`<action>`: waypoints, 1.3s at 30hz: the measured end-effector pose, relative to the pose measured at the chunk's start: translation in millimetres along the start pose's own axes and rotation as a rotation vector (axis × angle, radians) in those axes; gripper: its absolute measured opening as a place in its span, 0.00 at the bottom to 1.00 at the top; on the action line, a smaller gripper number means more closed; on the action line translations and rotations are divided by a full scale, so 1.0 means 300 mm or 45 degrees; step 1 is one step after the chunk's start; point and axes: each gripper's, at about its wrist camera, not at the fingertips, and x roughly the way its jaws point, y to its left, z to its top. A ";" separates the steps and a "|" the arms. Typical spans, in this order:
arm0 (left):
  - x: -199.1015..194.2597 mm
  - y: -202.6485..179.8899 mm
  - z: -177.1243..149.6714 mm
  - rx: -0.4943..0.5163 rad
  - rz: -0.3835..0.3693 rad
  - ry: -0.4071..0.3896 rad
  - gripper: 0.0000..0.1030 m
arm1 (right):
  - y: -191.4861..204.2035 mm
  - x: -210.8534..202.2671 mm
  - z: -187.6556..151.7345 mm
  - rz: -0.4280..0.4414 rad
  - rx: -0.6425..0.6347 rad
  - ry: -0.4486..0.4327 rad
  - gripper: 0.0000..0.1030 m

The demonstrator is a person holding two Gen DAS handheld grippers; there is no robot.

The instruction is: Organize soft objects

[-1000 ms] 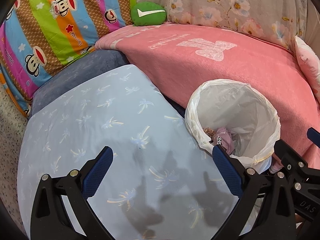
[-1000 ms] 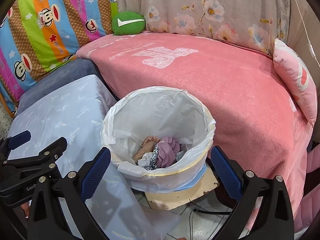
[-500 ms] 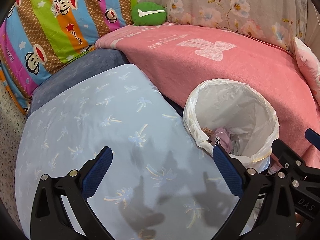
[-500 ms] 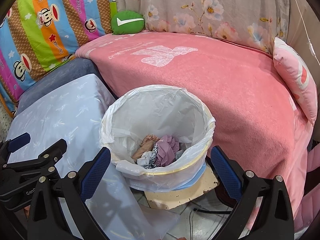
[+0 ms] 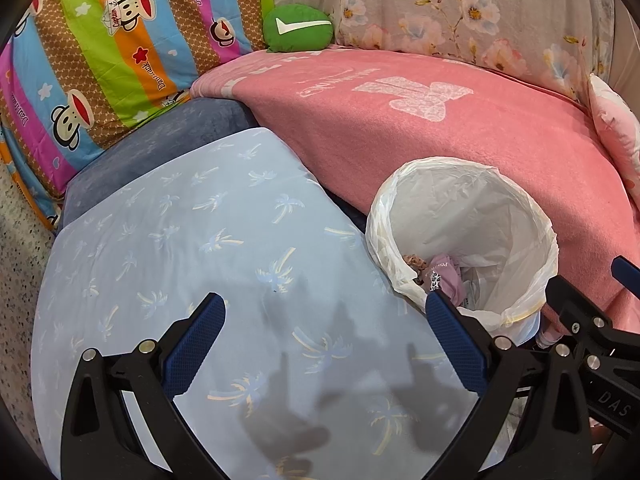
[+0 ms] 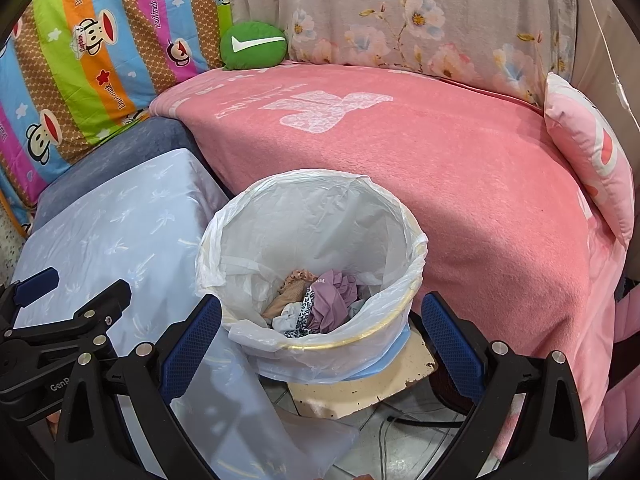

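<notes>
Left tool hangs spread and empty over the blue table; right tool, likewise spread, faces the bin holding crumpled clothes. Sorting seems mostly done; green plush possibly remains.

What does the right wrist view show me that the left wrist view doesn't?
Right wrist only: the pile of clothes at the bottom of the bin, the board under it, floor tiles and a cable.
Left wrist only: most of the pale blue palm-print cloth, bare, with shadows of the fingers.
Both: the lined bin, pink blanket, green cushion; both grippers open, empty.
</notes>
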 end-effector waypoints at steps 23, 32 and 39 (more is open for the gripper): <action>0.001 -0.003 -0.007 0.002 0.002 0.007 0.93 | -0.002 0.001 -0.003 0.000 -0.001 0.000 0.96; 0.002 -0.001 -0.009 0.002 0.001 0.008 0.93 | -0.002 0.002 -0.005 -0.001 0.000 0.001 0.96; 0.002 -0.002 -0.008 0.004 0.001 0.009 0.93 | -0.001 0.001 -0.005 -0.001 -0.001 0.001 0.96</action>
